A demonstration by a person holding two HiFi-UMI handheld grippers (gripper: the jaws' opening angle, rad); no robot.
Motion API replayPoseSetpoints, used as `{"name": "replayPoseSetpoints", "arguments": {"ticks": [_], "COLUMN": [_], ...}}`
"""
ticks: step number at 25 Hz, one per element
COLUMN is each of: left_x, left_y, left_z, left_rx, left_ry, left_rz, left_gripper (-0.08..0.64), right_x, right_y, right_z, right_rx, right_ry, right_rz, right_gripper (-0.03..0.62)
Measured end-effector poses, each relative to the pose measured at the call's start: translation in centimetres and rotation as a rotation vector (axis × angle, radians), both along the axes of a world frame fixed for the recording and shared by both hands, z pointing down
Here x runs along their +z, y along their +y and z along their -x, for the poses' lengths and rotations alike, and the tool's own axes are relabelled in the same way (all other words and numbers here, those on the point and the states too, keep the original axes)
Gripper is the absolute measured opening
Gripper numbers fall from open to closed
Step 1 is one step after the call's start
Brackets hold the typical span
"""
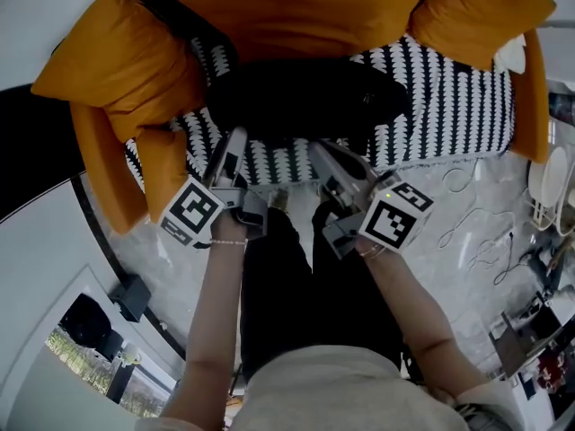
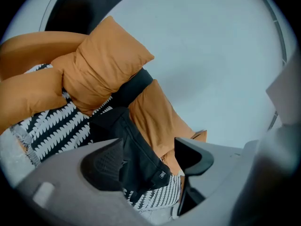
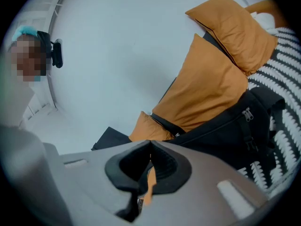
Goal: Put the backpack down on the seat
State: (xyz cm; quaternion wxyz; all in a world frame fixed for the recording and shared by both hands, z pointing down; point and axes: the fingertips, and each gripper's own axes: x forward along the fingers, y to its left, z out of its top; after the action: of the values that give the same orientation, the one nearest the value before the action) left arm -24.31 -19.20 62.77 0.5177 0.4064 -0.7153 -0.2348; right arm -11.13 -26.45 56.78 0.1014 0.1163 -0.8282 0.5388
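Left jaws: spread wide on the left gripper (image 2: 146, 163), pads pressing on nothing. The backpack (image 2: 136, 147) shows through the gap, beyond them.
Right jaws: clenched tip to tip on the right gripper (image 3: 149, 166), with nothing pinched between the pads.
Backpack: black, lying on the seat (image 1: 458, 106), which has a black-and-white patterned cover. Its back rests against the orange cushions (image 1: 296, 7).
Head view only: both grippers are held side by side at the seat's front edge, close to the backpack's near side. The pale floor (image 1: 431, 277) to the right has loose cables (image 1: 474, 241) lying on it.
Left gripper view only: a small metal fitting sits at the backpack's near corner.
Right gripper view only: a zip pull (image 3: 246, 114) hangs on the backpack's side, and a plain white wall (image 3: 117, 55) rises behind the cushions.
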Motion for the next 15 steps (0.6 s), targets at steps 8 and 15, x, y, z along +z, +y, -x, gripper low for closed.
{"name": "replayPoseSetpoints", "arguments": {"ticks": [8, 15], "left_x": [-6.3, -11.4], "left_y": [-2.6, -5.1], "left_z": [-2.8, -5.5], "left_rx": [0.143, 0.262], "left_ry": [-0.049, -0.110], "left_rz": [-0.129, -0.218], "left_gripper": [0.336, 0.242], "right_x": [-3.8, -8.8], "right_y": [-1.2, -1.7], "right_z": [-0.8, -0.2], "right_rx": [0.058, 0.044], "right_ry": [-0.028, -0.069], "right_rz": [-0.061, -0.158], "right_gripper": [0.003, 0.003]}}
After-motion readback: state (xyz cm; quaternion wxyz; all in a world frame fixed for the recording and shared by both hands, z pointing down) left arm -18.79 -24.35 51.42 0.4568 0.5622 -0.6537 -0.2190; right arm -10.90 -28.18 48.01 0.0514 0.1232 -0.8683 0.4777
